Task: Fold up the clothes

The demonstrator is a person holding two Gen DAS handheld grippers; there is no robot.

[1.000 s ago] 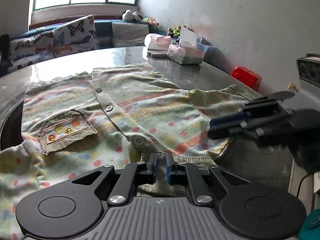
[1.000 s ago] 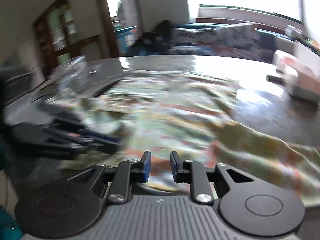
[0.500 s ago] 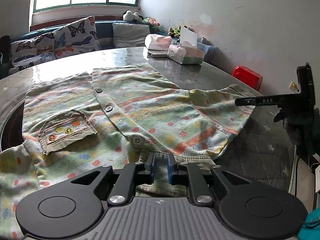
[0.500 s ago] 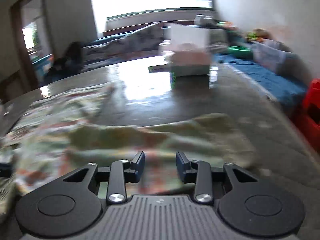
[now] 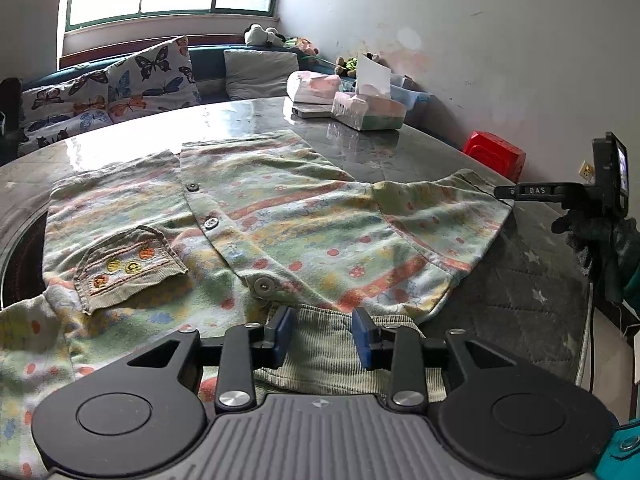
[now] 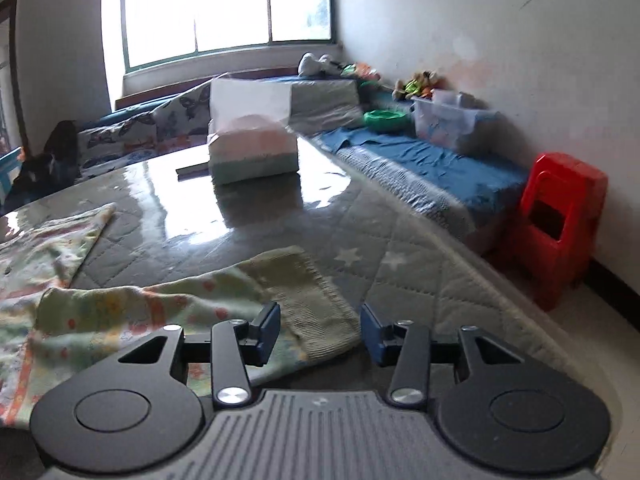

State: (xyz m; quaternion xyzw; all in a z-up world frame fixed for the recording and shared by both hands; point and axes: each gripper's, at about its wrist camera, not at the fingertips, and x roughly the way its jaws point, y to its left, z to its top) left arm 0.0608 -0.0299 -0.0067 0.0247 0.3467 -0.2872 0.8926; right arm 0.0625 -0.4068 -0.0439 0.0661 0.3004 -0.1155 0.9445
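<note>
Shirt point(image 5: 280, 216): child's button-front top, pastel stripes and dots, spread face-up and flat across the round tabletop point(image 5: 120, 136); patch pocket point(image 5: 128, 264) on its left half, buttons done up along the middle.
Collar point(image 5: 324, 344): ribbed, olive, at the shirt's near edge, lying between the blue pads of the left claw point(image 5: 322, 334).
Left claw: jaws opening, pads clear of the collar on both sides, nothing clamped.
Sleeve point(image 6: 224, 300): shirt's right sleeve stretched outward, ribbed cuff point(image 6: 316, 300) flat on the quilted cover.
Right claw point(image 6: 320, 330): low over the cuff's end, jaws opening, cuff edge between the pads but not pinched.
Tissue box point(image 5: 368, 110): beyond the shirt, well apart from it, toward the window.
Progress: garment smoothed out and squared, apparently ready; no fold visible yet anywhere on it.
Remaining: by the look of it everything — sleeves inward, sides over, then hem toward collar.
</note>
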